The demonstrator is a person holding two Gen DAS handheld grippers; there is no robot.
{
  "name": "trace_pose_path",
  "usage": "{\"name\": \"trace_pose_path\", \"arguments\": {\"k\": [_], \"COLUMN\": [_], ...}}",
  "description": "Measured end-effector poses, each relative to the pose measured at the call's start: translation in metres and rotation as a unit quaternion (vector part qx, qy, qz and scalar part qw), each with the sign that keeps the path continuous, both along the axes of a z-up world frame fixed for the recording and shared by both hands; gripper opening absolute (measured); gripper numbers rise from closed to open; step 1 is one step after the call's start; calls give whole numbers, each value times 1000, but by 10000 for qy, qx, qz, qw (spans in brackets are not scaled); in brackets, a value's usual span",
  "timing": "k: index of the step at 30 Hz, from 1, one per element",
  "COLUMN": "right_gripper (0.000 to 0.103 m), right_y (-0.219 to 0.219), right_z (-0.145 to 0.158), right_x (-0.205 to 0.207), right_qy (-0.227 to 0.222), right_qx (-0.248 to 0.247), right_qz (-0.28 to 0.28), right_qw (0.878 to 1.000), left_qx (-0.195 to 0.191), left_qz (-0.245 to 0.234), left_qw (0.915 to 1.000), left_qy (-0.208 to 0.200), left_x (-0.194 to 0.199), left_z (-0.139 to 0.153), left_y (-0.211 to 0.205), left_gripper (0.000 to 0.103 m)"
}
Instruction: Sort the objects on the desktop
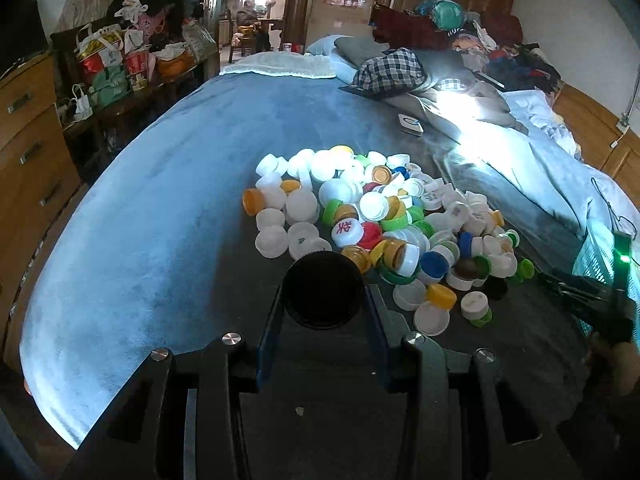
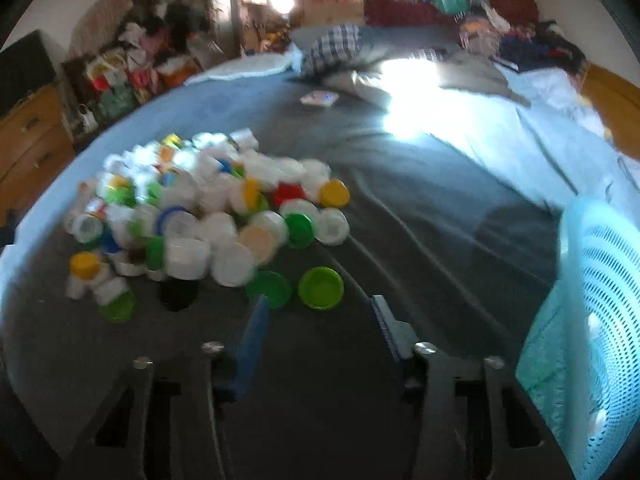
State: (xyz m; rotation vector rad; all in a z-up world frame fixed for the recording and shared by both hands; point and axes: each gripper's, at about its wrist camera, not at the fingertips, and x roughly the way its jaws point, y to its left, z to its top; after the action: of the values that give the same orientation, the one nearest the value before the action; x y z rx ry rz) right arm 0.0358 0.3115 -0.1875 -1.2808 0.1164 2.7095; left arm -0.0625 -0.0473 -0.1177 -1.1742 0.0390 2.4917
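Note:
A pile of bottle caps (image 1: 384, 216), white, green, yellow, blue and red, lies on a grey-blue bed cover (image 1: 160, 200). My left gripper (image 1: 323, 300) is shut on a black cap (image 1: 323, 290), held at the near edge of the pile. In the blurred right wrist view the pile (image 2: 200, 216) is to the left. My right gripper (image 2: 320, 312) is open and empty, just behind a light green cap (image 2: 321, 288) and a darker green cap (image 2: 269, 289). The right gripper also shows at the right edge of the left wrist view (image 1: 592, 300).
A light blue perforated basket (image 2: 596, 320) stands at the right, close to my right gripper. Pillows, a plaid cloth (image 1: 390, 68) and piled clothes lie at the far end of the bed. A small white box (image 1: 411, 125) lies beyond the pile. Wooden drawers (image 1: 28, 152) stand left.

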Motion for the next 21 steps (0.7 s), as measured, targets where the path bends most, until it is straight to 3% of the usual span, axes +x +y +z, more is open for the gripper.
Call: {"name": "trace_pose_path", "arguments": {"k": [5,16,19,21], "right_gripper": [46,45,32,32], "right_y": [7,5,10,12], "right_z": [-10,-31,-30,-26], "right_x": [-9,-29,-30,-28], "right_qy": [-2,-192,-171,-150], "right_qx": [-163,88,-62,-135], "right_qz": [75,265,224,205], "right_qw": [9998,9994,9996,9996], "left_qx": [37,79,91,98], "left_qz": [-38,-121,-177,-263], "left_qw": [10000,9999,9998,9996], "left_qy": [-25,-1,-5,28], "left_x": [-1,-5,-4,-1], "left_z": [-1,4,6,11], "left_y": [3,18,24,30], "left_gripper": [35,35,35,35]}}
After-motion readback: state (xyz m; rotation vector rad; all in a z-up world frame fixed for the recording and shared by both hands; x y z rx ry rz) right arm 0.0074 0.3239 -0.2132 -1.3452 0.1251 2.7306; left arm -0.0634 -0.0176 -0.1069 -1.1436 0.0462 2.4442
